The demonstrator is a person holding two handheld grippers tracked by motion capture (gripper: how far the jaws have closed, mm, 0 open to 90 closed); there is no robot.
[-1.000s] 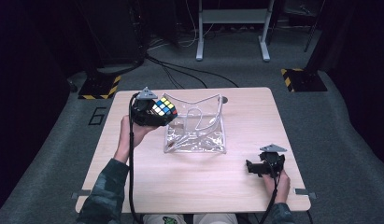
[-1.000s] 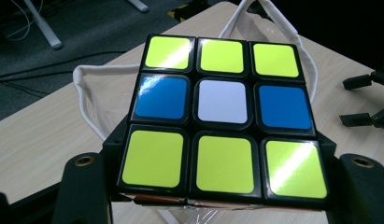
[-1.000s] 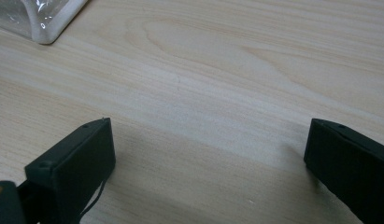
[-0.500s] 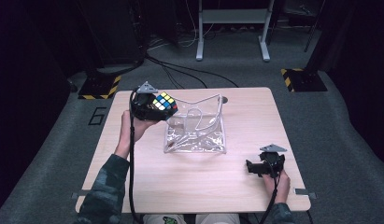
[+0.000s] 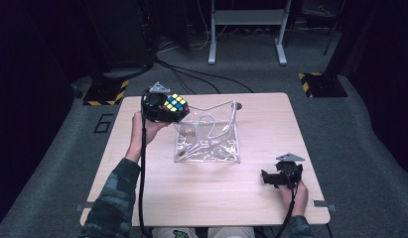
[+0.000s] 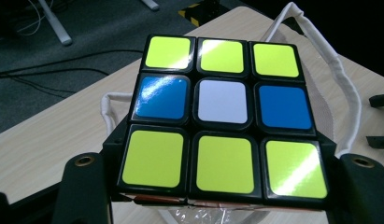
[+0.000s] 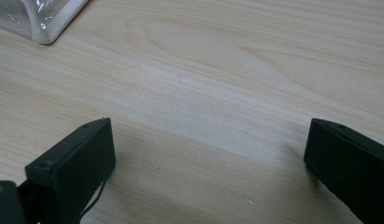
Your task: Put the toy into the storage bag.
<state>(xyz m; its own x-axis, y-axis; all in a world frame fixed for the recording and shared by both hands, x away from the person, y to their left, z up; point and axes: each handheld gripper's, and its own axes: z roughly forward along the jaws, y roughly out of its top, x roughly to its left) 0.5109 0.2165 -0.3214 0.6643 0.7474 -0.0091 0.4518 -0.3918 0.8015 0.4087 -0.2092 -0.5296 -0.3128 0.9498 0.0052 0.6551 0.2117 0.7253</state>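
Left tongs [image 5: 168, 106] are clamping a puzzle cube [image 6: 222, 116] between both jaws, holding it raised at the far left corner of the clear bag [image 5: 207, 141], yellow, blue and white squares facing up. Right tongs [image 5: 269, 178] are gaping wide with nothing between the jaws, resting on the worktop [image 5: 251, 198] near the bag's near right corner.

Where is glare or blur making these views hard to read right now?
Left gripper view: white glare streaks cross the puzzle cube's glossy stickers, though colours stay readable. High view: the clear bag glints and its outline is hard to trace; the floor around the table is dark. Right gripper view: the jaws look soft, with shadows under them.
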